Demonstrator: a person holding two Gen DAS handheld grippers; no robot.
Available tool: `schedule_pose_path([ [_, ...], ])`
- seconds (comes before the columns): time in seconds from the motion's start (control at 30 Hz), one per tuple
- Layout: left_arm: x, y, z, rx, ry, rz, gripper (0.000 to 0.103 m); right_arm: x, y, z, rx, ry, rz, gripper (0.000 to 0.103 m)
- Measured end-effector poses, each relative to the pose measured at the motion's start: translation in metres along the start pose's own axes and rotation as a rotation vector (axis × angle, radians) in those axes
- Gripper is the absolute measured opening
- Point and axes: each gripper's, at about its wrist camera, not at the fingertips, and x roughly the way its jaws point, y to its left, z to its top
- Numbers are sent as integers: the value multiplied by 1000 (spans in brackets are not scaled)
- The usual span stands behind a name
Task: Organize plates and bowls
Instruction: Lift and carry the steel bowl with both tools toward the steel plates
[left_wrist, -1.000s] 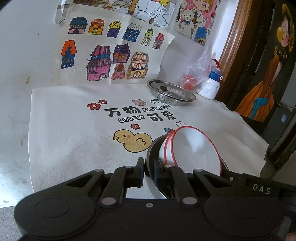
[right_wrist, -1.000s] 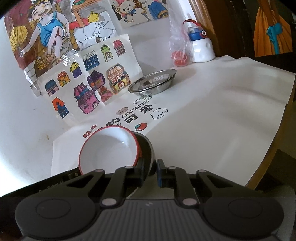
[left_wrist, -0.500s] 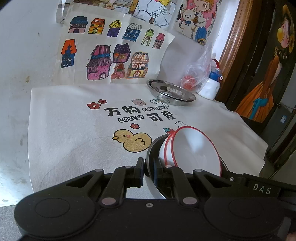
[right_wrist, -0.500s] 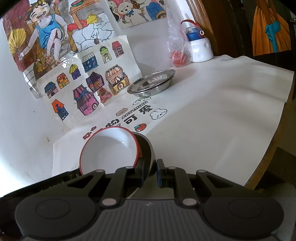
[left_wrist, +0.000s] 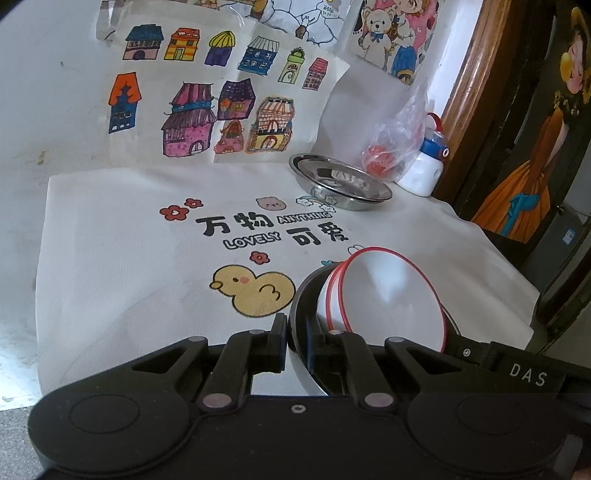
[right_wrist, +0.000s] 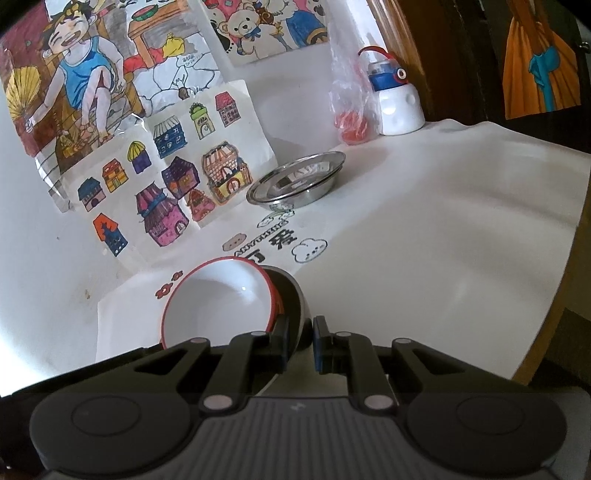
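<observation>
Two nested white bowls with red rims (left_wrist: 384, 295) lean tilted inside a dark-lined metal bowl (left_wrist: 301, 306) in the left wrist view, low on the white printed tablecloth (left_wrist: 129, 258) beside its yellow duck. The left gripper (left_wrist: 296, 345) has its jaws clamped on the metal bowl's near rim; the bowl's lower part is hidden behind the gripper body. Farther back, a shallow stainless steel plate (left_wrist: 340, 181) sits near the wall (whether it is one plate or a stack is hard to tell), with a clear plastic bag (left_wrist: 391, 147) holding something red and a white bottle with a blue cap (left_wrist: 424, 170) beside it.

From the right wrist view, the white bowls (right_wrist: 218, 302) face the camera, the metal bowl (right_wrist: 295, 299) behind them. The right gripper (right_wrist: 300, 341) pinches that bowl's rim on the other side, jaws closed onto it; the contact itself is partly covered by the fingers (right_wrist: 282, 339). The steel plate (right_wrist: 295, 181) stands well apart, by the house drawings (right_wrist: 166, 184).
</observation>
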Motion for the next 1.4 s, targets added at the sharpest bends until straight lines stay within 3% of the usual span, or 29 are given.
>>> schedule_pose_path([
  [0.93, 84, -18, 83, -28, -58, 19, 8, 81, -20, 85, 0, -73, 35, 15],
  [1.4, 128, -33, 149, 13, -131, 11, 8, 123, -25, 142, 19, -148, 47, 15],
])
